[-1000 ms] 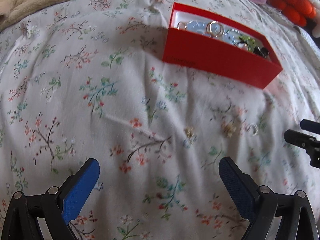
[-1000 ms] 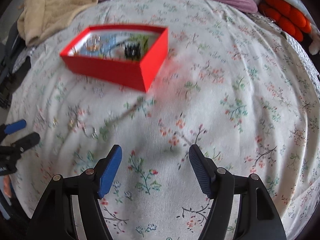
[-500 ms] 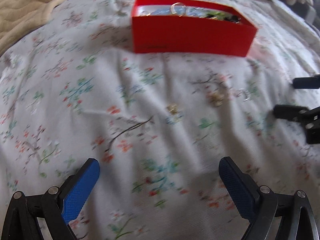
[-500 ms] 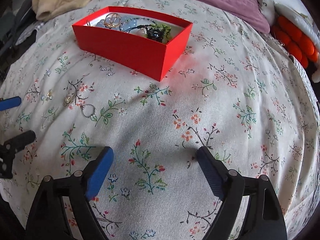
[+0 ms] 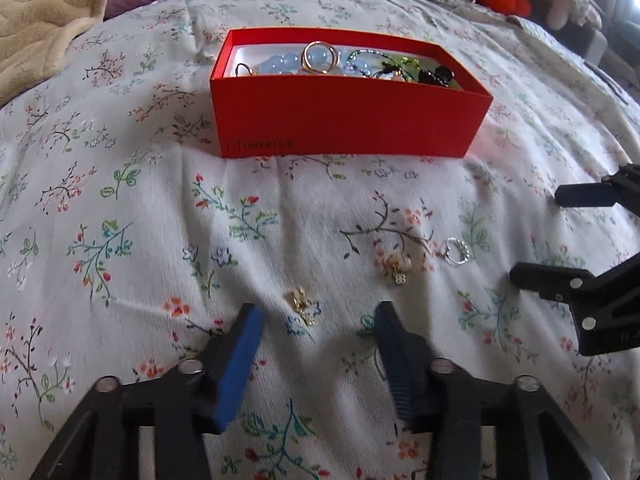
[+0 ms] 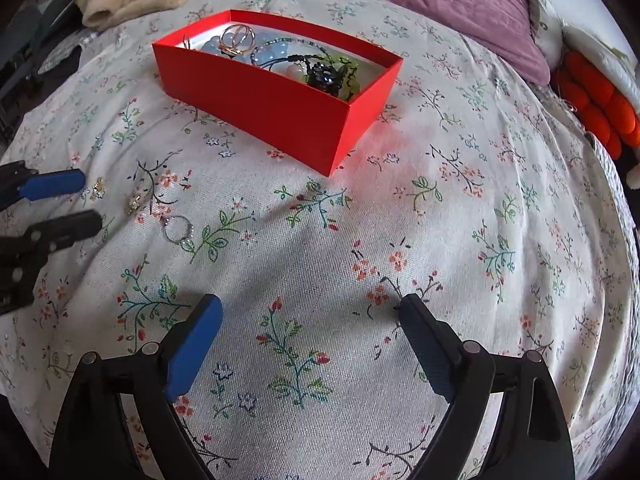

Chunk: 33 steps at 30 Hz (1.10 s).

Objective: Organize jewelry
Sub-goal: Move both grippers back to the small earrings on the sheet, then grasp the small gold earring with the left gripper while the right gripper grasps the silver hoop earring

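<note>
A red box (image 5: 344, 124) holding rings, beads and a necklace sits on the floral bedspread; it also shows in the right wrist view (image 6: 256, 100). Three small pieces lie loose in front of it: a gold earring (image 5: 300, 305), a second gold earring (image 5: 397, 268) and a silver ring (image 5: 457, 251). My left gripper (image 5: 316, 316) is open, its fingertips on either side of the near gold earring, close above the bedspread. My right gripper (image 6: 310, 312) is open and empty over bare bedspread, right of the silver ring (image 6: 178, 230).
A beige blanket (image 5: 44, 12) lies at the far left, a purple pillow (image 6: 420, 12) behind the box, and an orange plush toy (image 6: 600, 108) at the far right. The bedspread (image 6: 460, 240) slopes down towards its edges.
My left gripper has moved forward and down to the near gold earring and its jaws have narrowed around it. My right gripper has stayed open and shifted slightly.
</note>
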{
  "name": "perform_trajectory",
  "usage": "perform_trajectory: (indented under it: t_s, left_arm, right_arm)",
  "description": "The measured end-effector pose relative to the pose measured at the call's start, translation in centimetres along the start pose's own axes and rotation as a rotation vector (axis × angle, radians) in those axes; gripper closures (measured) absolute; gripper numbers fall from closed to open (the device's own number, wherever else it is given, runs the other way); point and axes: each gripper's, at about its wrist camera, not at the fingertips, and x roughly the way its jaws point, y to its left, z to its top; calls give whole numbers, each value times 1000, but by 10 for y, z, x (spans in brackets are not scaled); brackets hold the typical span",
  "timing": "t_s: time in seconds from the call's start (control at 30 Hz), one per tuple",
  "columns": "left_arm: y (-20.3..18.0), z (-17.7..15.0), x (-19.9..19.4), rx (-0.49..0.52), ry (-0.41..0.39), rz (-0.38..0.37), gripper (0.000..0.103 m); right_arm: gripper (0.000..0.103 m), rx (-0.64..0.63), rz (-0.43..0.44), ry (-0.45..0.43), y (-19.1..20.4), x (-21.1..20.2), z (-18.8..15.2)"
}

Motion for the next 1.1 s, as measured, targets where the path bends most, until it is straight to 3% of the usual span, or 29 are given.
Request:
perform_trajectory:
  t_s: [0.1,0.37,0.43,0.5,0.97,1.1]
  left_arm:
    - [-2,2,2,15,-8,-15,66]
    - [-4,8,14,34,27,29,76]
    - [-4,9,15,38,30,42,82]
    - [-5,10,15,44,33,58,98]
    - [7,6,4,6,49,57,100]
    - [9,5,2,1,53,50,100]
  right_arm:
    - [11,-7,0,-1,1,0,2]
    - [11,-11,1,-6,4,0,4]
    - [11,-11,3,-8,5,0,4]
    - [11,-14,9,-10,9,-1,5]
    - [12,-78,115,-36,48,-4,18]
    - [29,-33,157,-38,44,2,23]
